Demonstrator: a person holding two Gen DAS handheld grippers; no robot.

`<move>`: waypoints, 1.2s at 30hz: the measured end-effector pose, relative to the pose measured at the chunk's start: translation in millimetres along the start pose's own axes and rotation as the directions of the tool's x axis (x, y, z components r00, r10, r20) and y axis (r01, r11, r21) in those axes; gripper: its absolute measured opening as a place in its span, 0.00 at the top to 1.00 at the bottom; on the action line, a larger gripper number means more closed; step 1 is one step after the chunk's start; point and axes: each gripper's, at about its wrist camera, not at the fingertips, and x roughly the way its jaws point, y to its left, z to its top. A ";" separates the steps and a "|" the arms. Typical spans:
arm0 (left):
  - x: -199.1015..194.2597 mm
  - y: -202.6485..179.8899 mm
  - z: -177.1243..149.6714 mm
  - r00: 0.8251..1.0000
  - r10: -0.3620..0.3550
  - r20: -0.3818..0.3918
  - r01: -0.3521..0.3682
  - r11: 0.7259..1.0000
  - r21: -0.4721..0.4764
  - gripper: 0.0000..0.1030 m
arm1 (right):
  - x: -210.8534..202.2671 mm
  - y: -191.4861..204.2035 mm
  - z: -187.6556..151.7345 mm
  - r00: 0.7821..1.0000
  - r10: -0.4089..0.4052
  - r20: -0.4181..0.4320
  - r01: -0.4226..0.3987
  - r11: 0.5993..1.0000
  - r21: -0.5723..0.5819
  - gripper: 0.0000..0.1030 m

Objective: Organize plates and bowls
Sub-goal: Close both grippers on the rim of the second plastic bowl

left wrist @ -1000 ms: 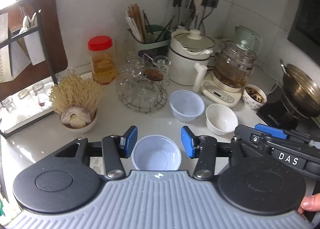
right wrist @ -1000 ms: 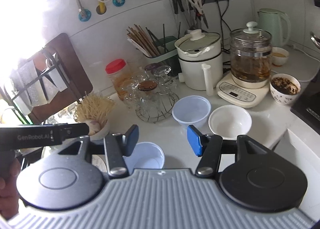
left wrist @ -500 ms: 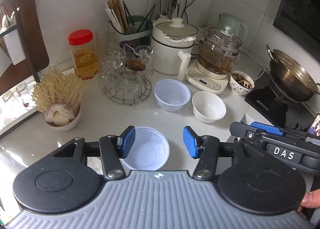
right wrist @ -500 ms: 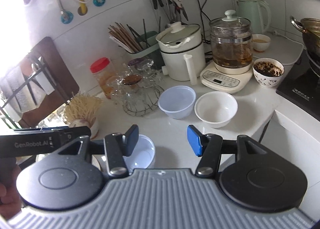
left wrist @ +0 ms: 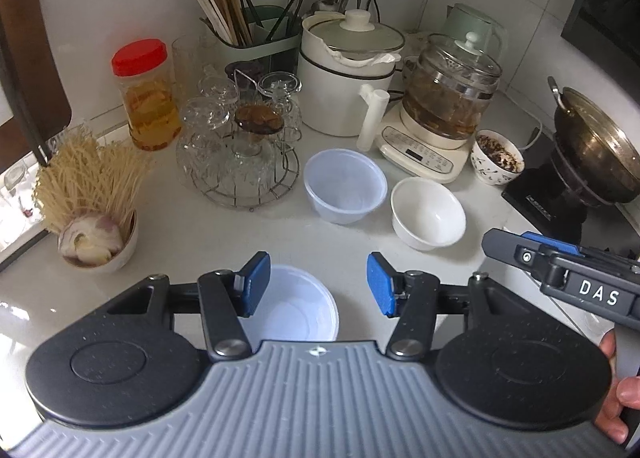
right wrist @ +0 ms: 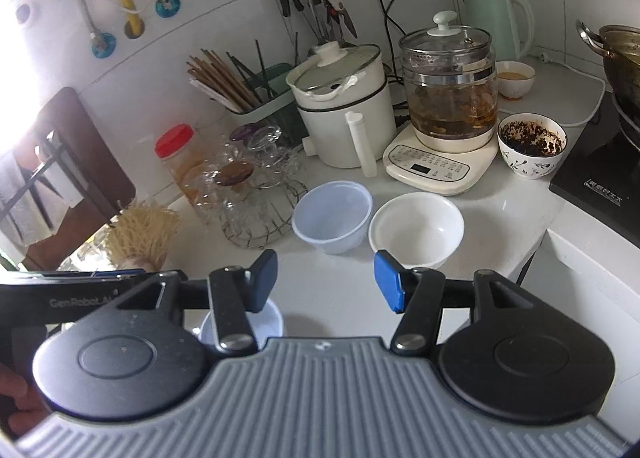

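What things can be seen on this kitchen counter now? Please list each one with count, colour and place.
plastic bowl: 2, translucent; one mid-counter, the other near the front edge
ceramic bowl: 1, white, right of the mid-counter plastic bowl
patterned bowl: 1, white, dark contents, beside the glass kettle
glass kettle: 1, clear, on a cream base
electric pot: 1, white, at the back
jar: 1, red lid, back left
glass rack: 1, wire, holding clear glasses
chopstick holder: 1, green, by the wall
noodle bowl: 1, left side
wok: 1, metal, far right
left hand-held gripper: open, above the front plastic bowl
right hand-held gripper: open
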 end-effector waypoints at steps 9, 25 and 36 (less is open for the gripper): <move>49.1 0.4 29.7 0.999 0.001 -0.037 -0.005 0.996 -0.084 0.42 | 45.3 -20.7 30.2 0.998 0.033 -0.047 -0.032 0.999 0.013 0.45; 153.1 16.8 60.3 0.993 -0.016 -0.121 -0.009 0.979 -0.206 0.42 | 149.6 -45.4 70.1 0.984 0.101 -0.147 -0.107 0.994 -0.029 0.45; 213.0 25.3 69.9 0.976 -0.024 -0.218 -0.042 0.955 -0.292 0.53 | 220.0 -56.6 69.6 0.967 0.101 -0.233 -0.116 0.992 -0.053 0.52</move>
